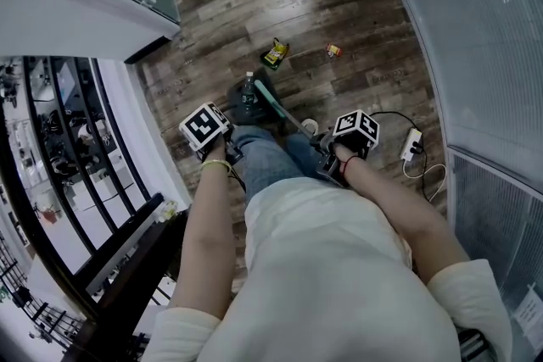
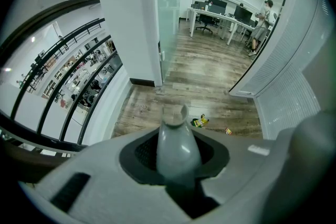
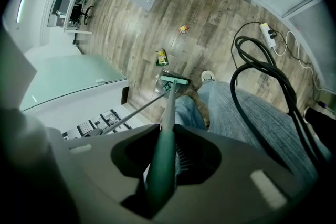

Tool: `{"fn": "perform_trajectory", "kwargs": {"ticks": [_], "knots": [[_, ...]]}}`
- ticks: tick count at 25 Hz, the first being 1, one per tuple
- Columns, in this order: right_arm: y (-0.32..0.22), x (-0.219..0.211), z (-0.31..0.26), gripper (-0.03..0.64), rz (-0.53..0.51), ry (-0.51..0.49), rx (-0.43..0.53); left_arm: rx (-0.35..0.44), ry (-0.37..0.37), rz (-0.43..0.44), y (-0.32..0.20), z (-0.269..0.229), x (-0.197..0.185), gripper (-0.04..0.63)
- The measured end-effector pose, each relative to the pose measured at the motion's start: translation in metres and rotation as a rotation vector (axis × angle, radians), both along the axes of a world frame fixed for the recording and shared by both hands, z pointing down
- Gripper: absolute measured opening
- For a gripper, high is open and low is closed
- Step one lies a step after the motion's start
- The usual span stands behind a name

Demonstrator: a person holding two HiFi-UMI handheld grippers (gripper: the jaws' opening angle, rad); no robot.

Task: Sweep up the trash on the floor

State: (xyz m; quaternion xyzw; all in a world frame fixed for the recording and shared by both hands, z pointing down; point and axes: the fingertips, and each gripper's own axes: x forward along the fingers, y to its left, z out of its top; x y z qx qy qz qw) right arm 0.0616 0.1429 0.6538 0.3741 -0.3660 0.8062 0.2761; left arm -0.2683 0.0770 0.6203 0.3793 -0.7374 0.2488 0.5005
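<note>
The right gripper (image 3: 164, 162) is pinched on the green broom handle (image 3: 167, 123), its jaws closed against the shaft on both sides. From there the handle runs away to the broom head (image 3: 174, 80), which rests on the wooden floor (image 3: 220, 18) just ahead of the person's shoe (image 3: 207, 76) and jeans leg (image 3: 247, 113). The left gripper (image 2: 176, 152) is clamped on a grey handle (image 2: 177, 139) that stands up between its jaws. The right gripper view shows this as a thin grey rod slanting down towards the broom head.

Only the head view shows the dark dustpan (image 1: 243, 104) at the foot of that rod, with what looks like a clear bottle (image 1: 248, 84) at it. The trash lies farther out on the floor: a yellow-green wrapper (image 1: 275, 52), and to its right, apart from it, a small orange wrapper (image 1: 334, 50). Neither touches the broom or dustpan.

The right gripper view alone shows black cables (image 3: 262, 92) looping over the jeans. The power strip (image 1: 411, 143) lies to the right near the curved white wall. Only the left gripper view reaches the far room, with a desk (image 2: 218, 17) carrying monitors and a person (image 2: 261, 23) standing beside it.

Both forearms reach forward and down from pale sleeves. The left hand (image 1: 216, 155) is just left of the knees and the right hand (image 1: 344, 158) just right of them. The marker cubes face up.
</note>
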Motion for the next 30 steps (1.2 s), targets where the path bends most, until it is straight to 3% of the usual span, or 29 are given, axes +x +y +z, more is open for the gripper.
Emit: {"fn": "perform_trajectory", "kwargs": {"ticks": [10,24,30], "knots": [[-0.012,0.015,-0.008,0.097,-0.088,0.094,0.047,-0.001,0.003,-0.006,0.0,-0.001,-0.001,0.091],[-0.036,0.021,-0.014,0.097,-0.076,0.105,0.095,-0.005,0.017,-0.006,0.007,-0.002,-0.006,0.087],[-0.053,0.024,-0.018,0.097,-0.011,0.089,0.095,0.003,0.031,-0.013,0.011,-0.001,-0.009,0.087]]}}
